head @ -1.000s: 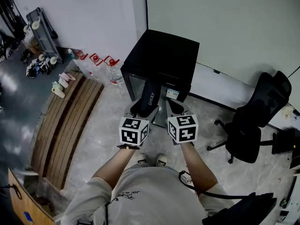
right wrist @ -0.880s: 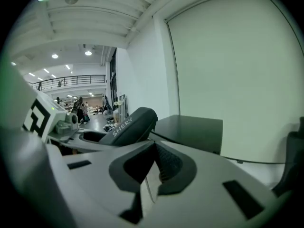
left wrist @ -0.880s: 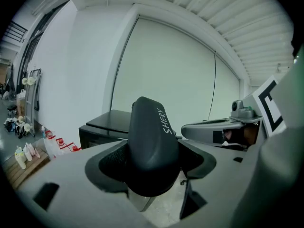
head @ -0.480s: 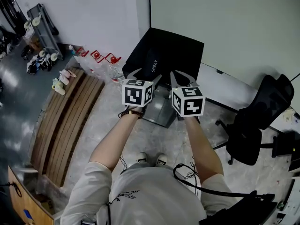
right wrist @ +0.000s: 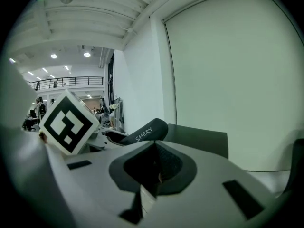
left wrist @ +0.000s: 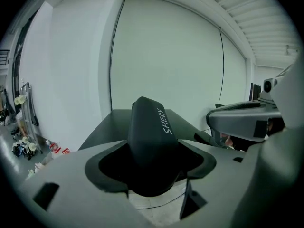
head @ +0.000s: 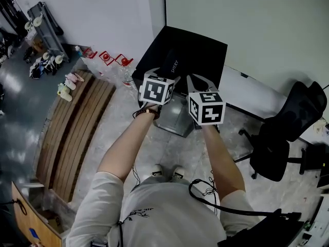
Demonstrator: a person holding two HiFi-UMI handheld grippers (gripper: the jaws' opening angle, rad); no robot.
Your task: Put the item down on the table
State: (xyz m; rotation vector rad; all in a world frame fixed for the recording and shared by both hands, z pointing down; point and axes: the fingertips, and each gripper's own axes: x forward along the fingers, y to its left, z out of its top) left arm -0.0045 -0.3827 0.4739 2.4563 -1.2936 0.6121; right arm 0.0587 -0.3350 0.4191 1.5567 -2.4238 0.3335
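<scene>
Two grippers are up in front of us at the black table, our landmark for everything else. Our left gripper is clamped on a black case with white lettering along its side. In the left gripper view the case fills the gap between the jaws of the left gripper, both pads pressing on its near end, and the rest of it rises at a tilt toward the table beyond. From the head view the case lies over the near part of the table's top; we cannot tell whether its far end touches the surface.

Our right gripper hangs just beside the left one, on the side of the table's near right corner. In the right gripper view its jaws are brought together with nothing between them. The same view shows the case slanting upward in front of the table, with the left gripper's marker cube close below it.

To the right of the table stands a black office chair, well apart from it. To the left of the table, wooden planks lie on the floor, with a few bottles near their far end.
</scene>
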